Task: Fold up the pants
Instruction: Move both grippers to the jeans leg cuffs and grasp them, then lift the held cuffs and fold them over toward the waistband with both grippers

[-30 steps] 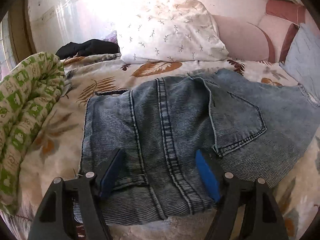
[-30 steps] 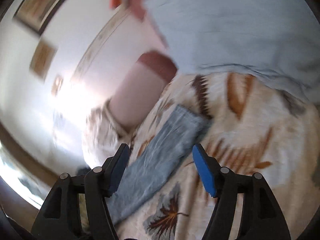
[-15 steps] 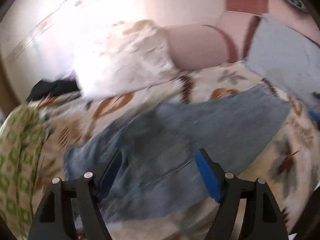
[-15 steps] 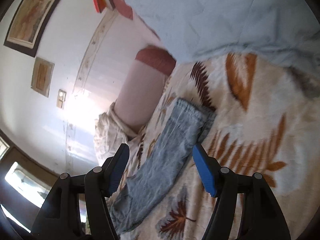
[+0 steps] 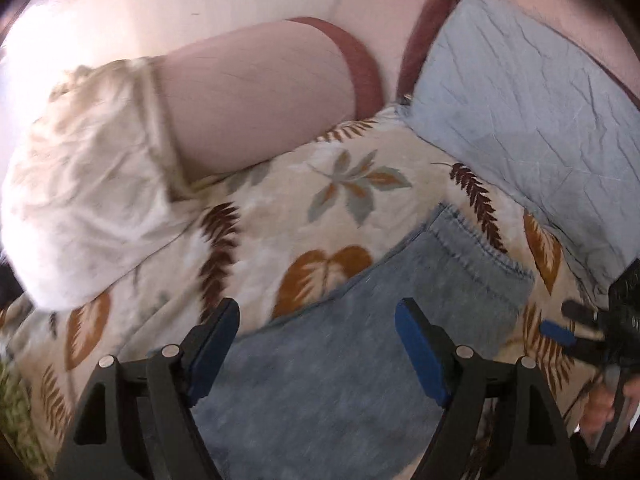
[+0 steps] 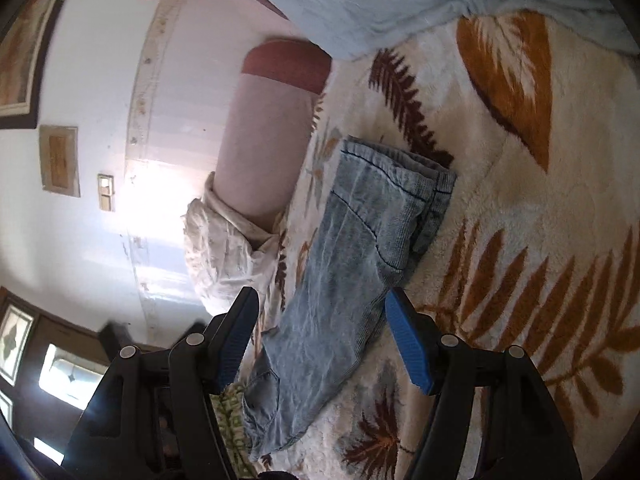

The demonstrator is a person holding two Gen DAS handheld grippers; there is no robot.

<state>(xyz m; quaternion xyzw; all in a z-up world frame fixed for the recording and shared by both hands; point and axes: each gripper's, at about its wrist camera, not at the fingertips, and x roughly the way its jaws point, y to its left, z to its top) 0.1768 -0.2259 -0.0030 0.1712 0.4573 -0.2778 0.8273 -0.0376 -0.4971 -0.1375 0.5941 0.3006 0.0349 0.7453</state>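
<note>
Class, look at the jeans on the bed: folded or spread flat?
Folded lengthwise. The jeans lie as one narrow strip, with two leg hems stacked at the far end.

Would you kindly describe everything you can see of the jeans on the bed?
The jeans are light blue, washed denim with darker stitched seams. They lie flat as a long strip on the leaf-patterned blanket, the legs apparently laid one on the other, with the stitched hems pointing toward the pale blue pillow. A back pocket shows at the other end in the right wrist view. Neither tool touches them: the left tool and the right tool hover above, pads apart.
</note>
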